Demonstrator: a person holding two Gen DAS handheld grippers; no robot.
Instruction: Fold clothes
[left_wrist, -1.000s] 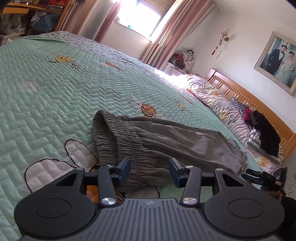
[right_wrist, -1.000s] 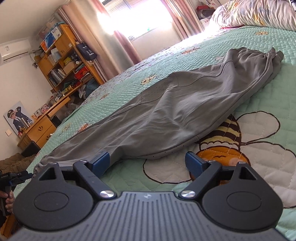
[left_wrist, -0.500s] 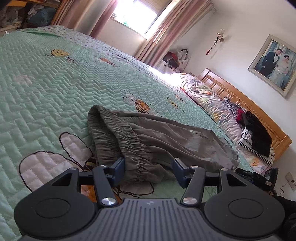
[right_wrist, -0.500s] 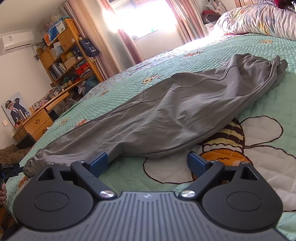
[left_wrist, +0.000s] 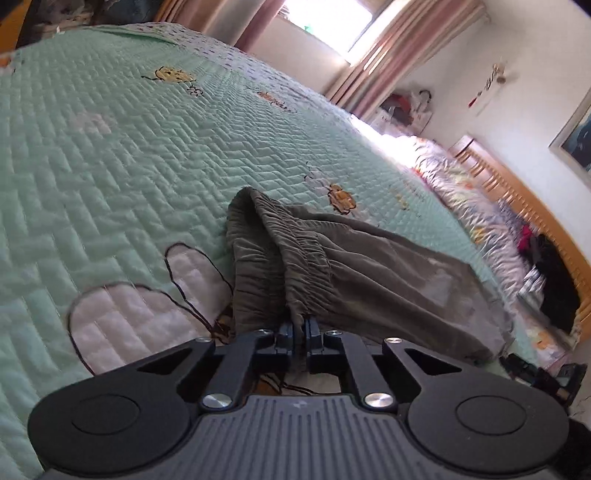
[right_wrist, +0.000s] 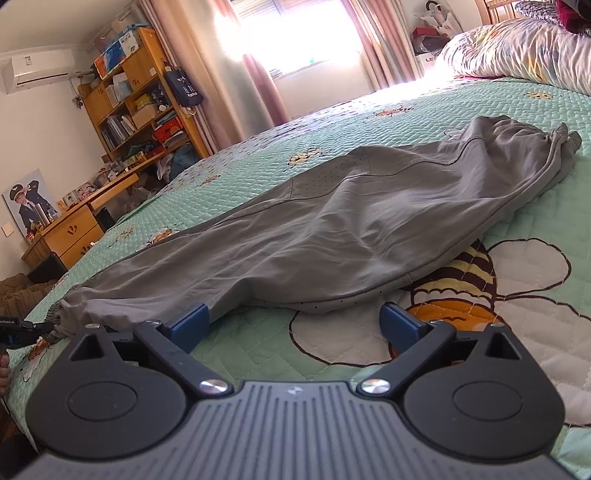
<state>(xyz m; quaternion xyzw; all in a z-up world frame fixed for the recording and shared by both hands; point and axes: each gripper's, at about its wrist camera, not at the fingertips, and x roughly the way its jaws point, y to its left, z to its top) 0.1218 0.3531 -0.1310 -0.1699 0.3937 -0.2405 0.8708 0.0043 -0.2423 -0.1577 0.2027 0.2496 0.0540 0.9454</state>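
A pair of grey trousers (right_wrist: 351, 229) lies stretched across a green quilted bedspread (right_wrist: 266, 343). Its gathered elastic waistband (left_wrist: 295, 258) fills the middle of the left wrist view. My left gripper (left_wrist: 300, 330) is shut on the waistband's near edge, and the cloth rises out from between its fingers. In the right wrist view my right gripper (right_wrist: 295, 325) stands open just short of the trousers' near side, with bare bedspread between its blue pads (right_wrist: 190, 321). The cuff end (right_wrist: 64, 314) lies at the left, close to the bed's edge.
A floral duvet and pillows (right_wrist: 524, 51) are heaped at the head of the bed against a wooden headboard (left_wrist: 524, 206), with dark clothes (left_wrist: 554, 280) piled there. A wooden desk and bookshelf (right_wrist: 122, 122) stand beyond the bed's far side. Another handheld device (right_wrist: 18, 328) shows at the left edge.
My left gripper moved forward to the waistband and shut on it. The right gripper stayed open and shifted slightly nearer to the trousers.
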